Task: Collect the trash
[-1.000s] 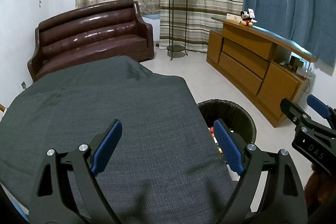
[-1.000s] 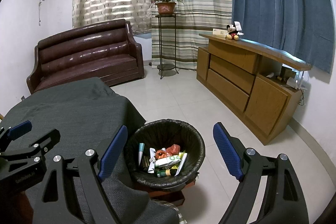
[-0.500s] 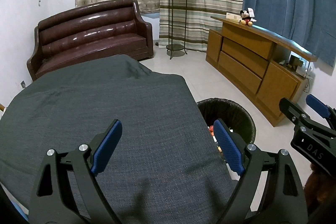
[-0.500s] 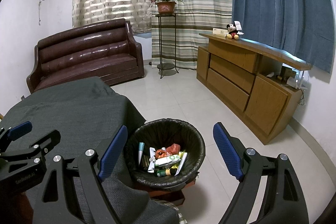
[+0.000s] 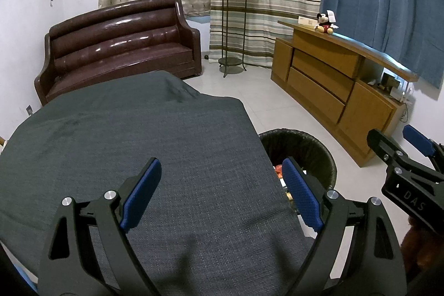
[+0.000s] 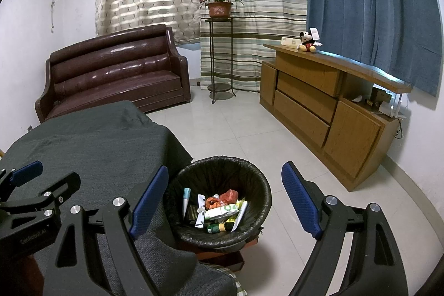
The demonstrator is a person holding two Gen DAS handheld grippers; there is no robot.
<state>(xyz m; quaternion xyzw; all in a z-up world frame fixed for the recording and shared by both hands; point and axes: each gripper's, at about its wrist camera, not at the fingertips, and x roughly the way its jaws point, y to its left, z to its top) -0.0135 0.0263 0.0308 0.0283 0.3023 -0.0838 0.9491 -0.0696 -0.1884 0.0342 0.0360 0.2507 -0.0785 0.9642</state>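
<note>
A round bin with a black liner [image 6: 222, 165] stands on the floor beside the table, partly hidden behind the table edge in the left wrist view [image 5: 308, 143]. Inside it lies mixed trash [image 6: 219, 210]: tubes, wrappers, a red bag, a small bottle. My right gripper [image 6: 224, 193] hangs open above the bin with nothing between its blue pads. My left gripper [image 5: 222, 190] stands open over the dark grey tablecloth [image 5: 125, 146], holding nothing. No loose trash shows on the cloth. Each gripper appears at the edge of the other's view.
A brown leather sofa [image 5: 116, 46] stands behind the table. A wooden sideboard [image 6: 327, 107] with a plush toy [image 6: 308, 42] runs along the right wall. A plant stand [image 6: 219, 52] is by the curtains. White tiled floor [image 6: 238, 124] lies between table and sideboard.
</note>
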